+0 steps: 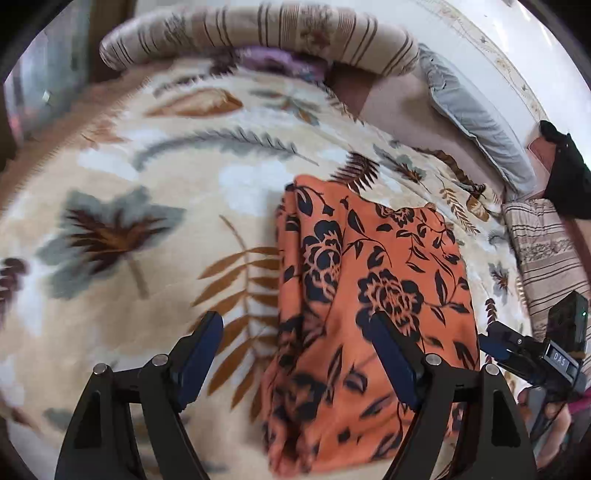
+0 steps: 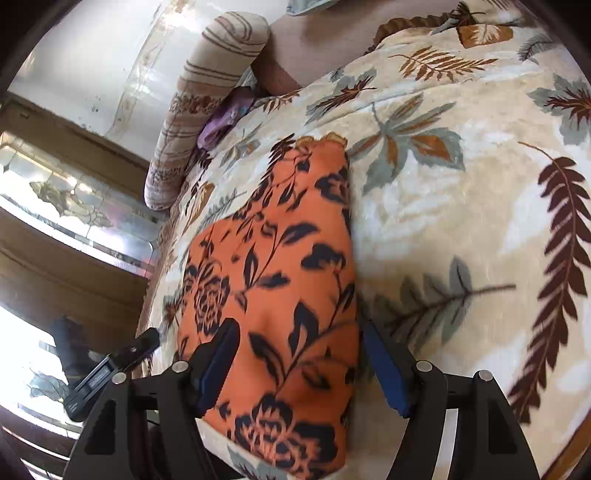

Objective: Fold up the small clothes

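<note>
Underneath, the leaf-print blanket fills both views, and the orange floral garment lies folded long on it, near me. My left gripper and right gripper stand spread, pinching nothing. Risk — a finger snags the loose edge and the fold slides open. Only the left view shows the grey pillow far right.

One orange garment is lying on one leaf-print blanket. Two striped bolsters are showing: one along the far edge, one at the right. One grey pillow and one purple cloth are lying nearby. Two grippers are appearing: left, right.
</note>
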The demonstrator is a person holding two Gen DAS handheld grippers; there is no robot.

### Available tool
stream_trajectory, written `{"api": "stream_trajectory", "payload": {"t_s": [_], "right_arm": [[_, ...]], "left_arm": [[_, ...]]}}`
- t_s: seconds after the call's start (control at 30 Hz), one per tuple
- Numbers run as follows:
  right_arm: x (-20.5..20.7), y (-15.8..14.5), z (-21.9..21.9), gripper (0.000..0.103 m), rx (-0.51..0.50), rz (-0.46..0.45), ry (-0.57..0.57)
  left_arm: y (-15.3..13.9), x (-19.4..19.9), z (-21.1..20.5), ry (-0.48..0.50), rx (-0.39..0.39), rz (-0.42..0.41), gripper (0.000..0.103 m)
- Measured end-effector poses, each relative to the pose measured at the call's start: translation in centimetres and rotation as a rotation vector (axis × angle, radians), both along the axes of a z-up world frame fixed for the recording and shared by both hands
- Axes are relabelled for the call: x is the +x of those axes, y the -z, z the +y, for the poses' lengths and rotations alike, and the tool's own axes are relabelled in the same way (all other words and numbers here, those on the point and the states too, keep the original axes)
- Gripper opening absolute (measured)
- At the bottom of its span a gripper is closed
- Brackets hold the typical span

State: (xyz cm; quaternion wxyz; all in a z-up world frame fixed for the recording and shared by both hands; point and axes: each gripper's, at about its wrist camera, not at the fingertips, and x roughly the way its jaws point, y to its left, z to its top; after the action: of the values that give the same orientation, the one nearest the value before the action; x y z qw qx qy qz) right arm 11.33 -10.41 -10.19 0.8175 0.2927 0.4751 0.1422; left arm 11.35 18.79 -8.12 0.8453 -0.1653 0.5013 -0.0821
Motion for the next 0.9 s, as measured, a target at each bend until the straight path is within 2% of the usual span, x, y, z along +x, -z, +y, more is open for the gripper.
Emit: {"api": "stream_trajectory", "payload": {"t_s": [0.13, 0.23, 0.4, 0.5, 0.9], "right_arm": [[1.7, 0.8, -0.2, 0.073, 0.026, 0.017, -0.022], [3.0, 2.1, 0.5, 0.073, 0.021, 0.049, -0.051], [3.4, 3.4, 1.4, 0.073, 0.017, 0.07, -0.075], [3.5, 3.5, 1.9, 0.073, 0.009, 0.066, -0.081], [3.7, 3.4, 2.6, 0.073, -0.013, 0.066, -0.082]], "left_arm": [[2.5, 1.8, 0.2, 0.024, -0.06, 0.049, 0.082], [3.7, 1.8, -0.2, 0.024, -0.045, 0.078, 0.082], [3.6, 1.4, -1.7, 0.038, 0.054, 0.041, 0.082], [3.4, 1.2, -2.1, 0.043, 0.081, 0.029, 0.082], [3.4, 1.4, -1.8, 0.046, 0.068, 0.028, 0.082]]}}
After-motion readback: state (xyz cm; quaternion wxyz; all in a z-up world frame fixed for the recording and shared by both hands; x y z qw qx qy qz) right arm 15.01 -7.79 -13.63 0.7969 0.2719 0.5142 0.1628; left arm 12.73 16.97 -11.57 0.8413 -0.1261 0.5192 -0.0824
